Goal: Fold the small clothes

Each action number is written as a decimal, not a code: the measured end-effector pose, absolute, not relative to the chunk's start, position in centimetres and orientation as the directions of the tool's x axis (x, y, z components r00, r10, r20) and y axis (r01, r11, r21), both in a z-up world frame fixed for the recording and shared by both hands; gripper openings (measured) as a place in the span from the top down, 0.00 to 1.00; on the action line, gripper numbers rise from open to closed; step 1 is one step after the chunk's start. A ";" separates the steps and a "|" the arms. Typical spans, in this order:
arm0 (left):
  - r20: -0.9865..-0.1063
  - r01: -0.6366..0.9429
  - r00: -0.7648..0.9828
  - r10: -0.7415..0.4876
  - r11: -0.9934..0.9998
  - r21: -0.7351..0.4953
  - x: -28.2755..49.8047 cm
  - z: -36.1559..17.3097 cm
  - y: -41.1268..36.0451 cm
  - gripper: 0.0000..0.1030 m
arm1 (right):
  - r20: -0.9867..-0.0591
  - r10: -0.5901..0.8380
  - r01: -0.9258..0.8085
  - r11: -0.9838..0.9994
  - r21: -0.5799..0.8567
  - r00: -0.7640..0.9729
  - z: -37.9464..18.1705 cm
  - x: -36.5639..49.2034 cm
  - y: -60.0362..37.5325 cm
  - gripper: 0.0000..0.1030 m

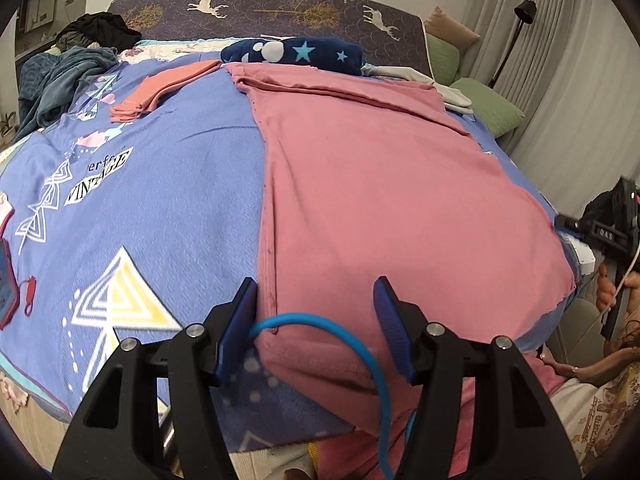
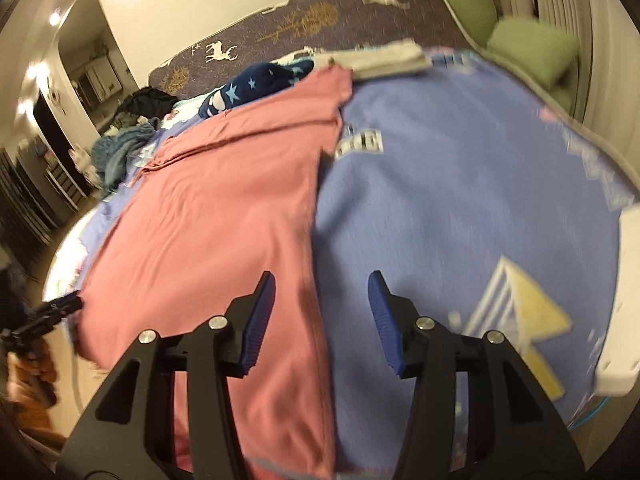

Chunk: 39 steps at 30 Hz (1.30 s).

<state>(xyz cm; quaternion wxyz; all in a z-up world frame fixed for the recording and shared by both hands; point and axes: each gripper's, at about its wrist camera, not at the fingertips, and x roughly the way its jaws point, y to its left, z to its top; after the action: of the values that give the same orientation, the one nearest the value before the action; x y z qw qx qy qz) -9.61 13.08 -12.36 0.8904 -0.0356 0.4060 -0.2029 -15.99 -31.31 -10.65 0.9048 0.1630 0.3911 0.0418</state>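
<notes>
A pink garment (image 1: pixel 380 200) lies spread flat on the blue bedspread (image 1: pixel 168 208), its near end hanging over the bed edge. My left gripper (image 1: pixel 316 292) is open and empty, hovering over the garment's near left edge. In the right wrist view the same pink garment (image 2: pixel 224 216) lies to the left. My right gripper (image 2: pixel 322 284) is open and empty above the garment's right edge, where it meets the bedspread (image 2: pixel 460 200). The right gripper also shows at the far right of the left wrist view (image 1: pixel 612 236).
A folded salmon cloth (image 1: pixel 156 92), a navy star blanket (image 1: pixel 296 54), a grey folded cloth (image 2: pixel 384 60) and a teal and black clothes pile (image 1: pixel 76 64) lie at the far end. Green pillows (image 1: pixel 484 100) sit by the curtain. A white object (image 2: pixel 624 300) rests at right.
</notes>
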 end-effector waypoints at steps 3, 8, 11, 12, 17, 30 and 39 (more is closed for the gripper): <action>-0.701 0.320 0.587 -0.405 0.912 -0.258 -10.2 -12.3 13.5 0.41 | -0.691 0.281 0.029 0.916 0.401 0.666 -11.2 -17.3 -32.0 0.52; -0.707 0.333 0.587 -0.395 0.913 -0.235 -11.4 -12.4 13.8 0.41 | -0.699 0.319 -0.006 0.912 0.410 0.640 -11.6 -19.1 -31.8 0.52; -0.705 0.329 0.584 -0.402 0.911 -0.247 -11.3 -12.7 14.0 0.41 | -0.700 0.329 -0.019 0.911 0.411 0.634 -11.8 -19.4 -31.7 0.52; -0.706 0.325 0.585 -0.400 0.913 -0.248 -11.3 -12.7 14.0 0.41 | -0.701 0.330 -0.021 0.911 0.411 0.633 -11.8 -19.4 -31.6 0.52; -0.711 0.330 0.589 -0.383 0.918 -0.220 -12.2 -12.7 14.0 0.41 | -0.716 0.360 -0.083 0.916 0.392 0.598 -11.5 -20.5 -30.8 0.52; -0.715 0.285 0.599 -0.359 0.931 -0.228 -11.6 -12.6 15.7 0.40 | -0.702 0.382 -0.083 0.904 0.420 0.601 -12.0 -20.2 -30.7 0.50; -0.720 0.277 0.557 -0.414 0.910 -0.309 -10.7 -12.6 16.8 0.93 | -0.700 0.395 -0.098 0.900 0.424 0.596 -12.1 -19.9 -30.3 0.48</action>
<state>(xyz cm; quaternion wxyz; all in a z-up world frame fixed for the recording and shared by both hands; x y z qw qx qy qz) -10.71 16.75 -12.64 0.8786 -0.0802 0.4277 -0.1965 -19.88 -30.33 -12.13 0.8762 0.1738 0.4271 0.1404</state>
